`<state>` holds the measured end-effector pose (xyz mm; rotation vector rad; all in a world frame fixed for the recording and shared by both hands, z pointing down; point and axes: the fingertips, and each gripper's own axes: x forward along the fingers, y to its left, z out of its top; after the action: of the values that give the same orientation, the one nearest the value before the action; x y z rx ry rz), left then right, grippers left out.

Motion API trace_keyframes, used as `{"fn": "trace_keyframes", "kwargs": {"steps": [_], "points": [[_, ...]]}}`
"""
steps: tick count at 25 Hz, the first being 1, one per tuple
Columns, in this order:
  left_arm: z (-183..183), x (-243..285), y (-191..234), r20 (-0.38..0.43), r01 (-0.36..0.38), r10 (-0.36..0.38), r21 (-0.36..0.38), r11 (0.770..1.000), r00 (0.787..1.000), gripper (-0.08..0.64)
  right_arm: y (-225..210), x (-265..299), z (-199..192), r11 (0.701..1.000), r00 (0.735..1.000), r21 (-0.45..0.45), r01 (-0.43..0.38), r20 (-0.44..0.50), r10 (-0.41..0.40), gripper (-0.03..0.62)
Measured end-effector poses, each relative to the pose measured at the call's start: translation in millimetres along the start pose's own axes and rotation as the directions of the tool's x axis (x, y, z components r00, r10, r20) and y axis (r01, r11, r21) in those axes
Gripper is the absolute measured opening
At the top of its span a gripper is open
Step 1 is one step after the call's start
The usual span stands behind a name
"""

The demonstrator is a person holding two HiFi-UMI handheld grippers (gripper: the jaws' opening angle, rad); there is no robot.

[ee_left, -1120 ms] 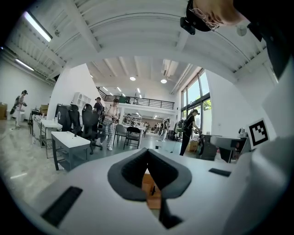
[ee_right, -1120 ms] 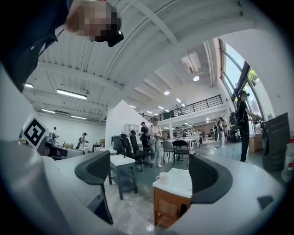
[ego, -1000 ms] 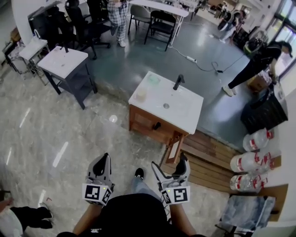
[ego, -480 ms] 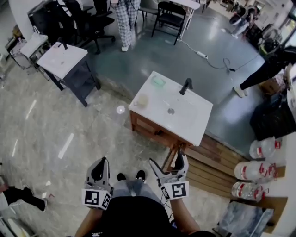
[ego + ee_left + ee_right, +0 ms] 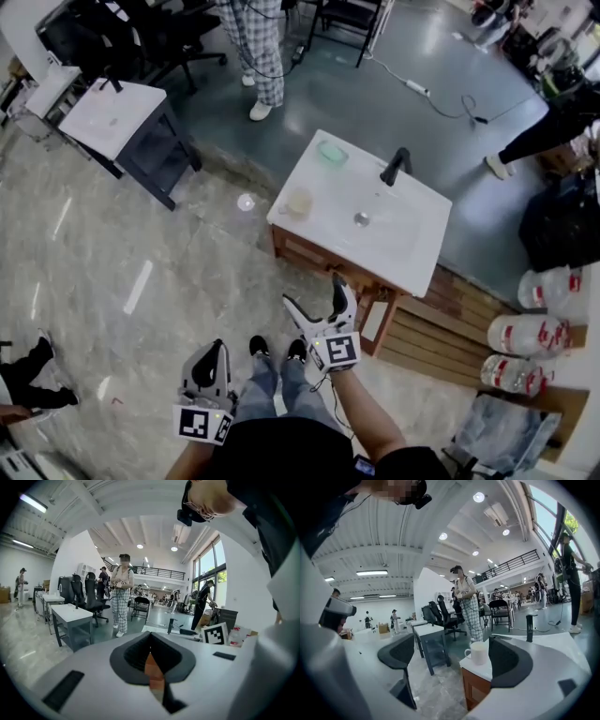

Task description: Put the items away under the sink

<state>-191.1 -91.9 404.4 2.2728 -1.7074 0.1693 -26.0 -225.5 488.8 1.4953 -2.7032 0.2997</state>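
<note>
Items for stowing: two that I can make out, neither put away yet.

1. Mug point(image 5: 298, 202), pale, upright, on the near left corner of the white sink top point(image 5: 412, 253).
2. Green dish point(image 5: 332, 152), shallow, at the far left edge of the same top, well apart from the mug. I can't tell what is in it, if anything.

Destination: the wooden cabinet point(image 5: 314, 255) under the top. A pale panel at its near right corner may be a door standing ajar; I cannot tell from here.

Tools:
- Right gripper point(image 5: 320, 302), raised toward the cabinet front with its jaws spread wide and nothing between them. In its own view the mug lines up in the gap, but at a distance.
- Left gripper point(image 5: 209, 354), held low by my side with its jaws closed together on nothing.

Progress: as I judge it, none done. Both items are left to pick up and move below.

Surroundings:
- Black faucet point(image 5: 396, 167), at the back of the basin.
- Wooden planks point(image 5: 436, 342), on the floor to the right of the cabinet.
- Water jugs point(image 5: 525, 334), beyond the planks.
- Grey table point(image 5: 111, 114), far left.
- Person in checked trousers point(image 5: 255, 47), behind the sink.
- Floor cable point(image 5: 441, 101), also behind the sink.

Obstructions: none between the right gripper and the mug. The planks crowd the cabinet's right side.
</note>
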Motion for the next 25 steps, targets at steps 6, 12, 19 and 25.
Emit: {"fn": "trace_keyframes", "kwargs": {"steps": [6,12,19,25], "points": [[-28.0,49.6,33.0,-0.024,-0.008,0.008,-0.013,1.0,1.0,0.005,-1.0,64.6,-67.5,1.0,0.996,0.005,0.029,-0.085,-0.028,0.509],[-55.2,108.5,73.0,-0.019,-0.02,0.02,0.003,1.0,1.0,0.005,-9.8,126.9,-106.3,0.998,0.99,0.018,0.058,-0.128,-0.056,0.478],[-94.8,175.6,105.5,-0.056,-0.036,0.036,0.009,0.999,0.998,0.005,-35.4,201.3,-141.3,0.995,0.981,0.013,0.102,-0.167,-0.099,0.357],[-117.8,203.0,109.0,-0.087,-0.018,0.02,0.012,1.0,0.996,0.005,-46.3,242.7,-146.5,0.99,0.98,0.047,0.134,-0.154,-0.126,0.291]]}}
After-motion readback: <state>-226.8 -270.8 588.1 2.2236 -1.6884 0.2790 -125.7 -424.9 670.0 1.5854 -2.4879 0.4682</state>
